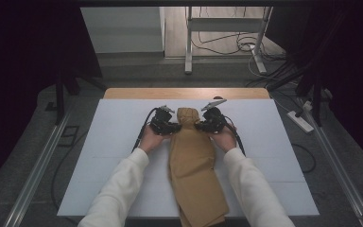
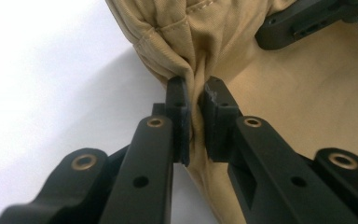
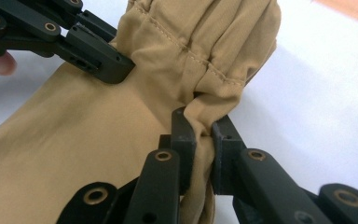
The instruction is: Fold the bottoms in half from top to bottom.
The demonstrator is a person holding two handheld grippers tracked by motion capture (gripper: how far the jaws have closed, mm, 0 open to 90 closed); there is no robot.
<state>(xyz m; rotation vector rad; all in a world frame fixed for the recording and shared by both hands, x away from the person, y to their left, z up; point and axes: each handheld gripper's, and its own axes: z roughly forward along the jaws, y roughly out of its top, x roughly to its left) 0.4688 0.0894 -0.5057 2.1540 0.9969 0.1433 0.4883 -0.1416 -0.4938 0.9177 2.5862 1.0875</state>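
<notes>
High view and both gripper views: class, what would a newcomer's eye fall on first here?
A tan garment lies lengthwise down the middle of the white table. At its far, gathered end, the left gripper and right gripper pinch it from either side, each shut on a fold of cloth.

Right gripper (image 3: 204, 135) fingers (image 3: 183, 135) clamped on tan garment's (image 3: 88, 140) gathered, perhaps elasticated, edge

A white-topped table (image 1: 113, 156), a wooden strip along its 12 o'clock edge, carries 1 tan garment (image 1: 194, 170) stretching from centre to the 6 o'clock edge.
</notes>
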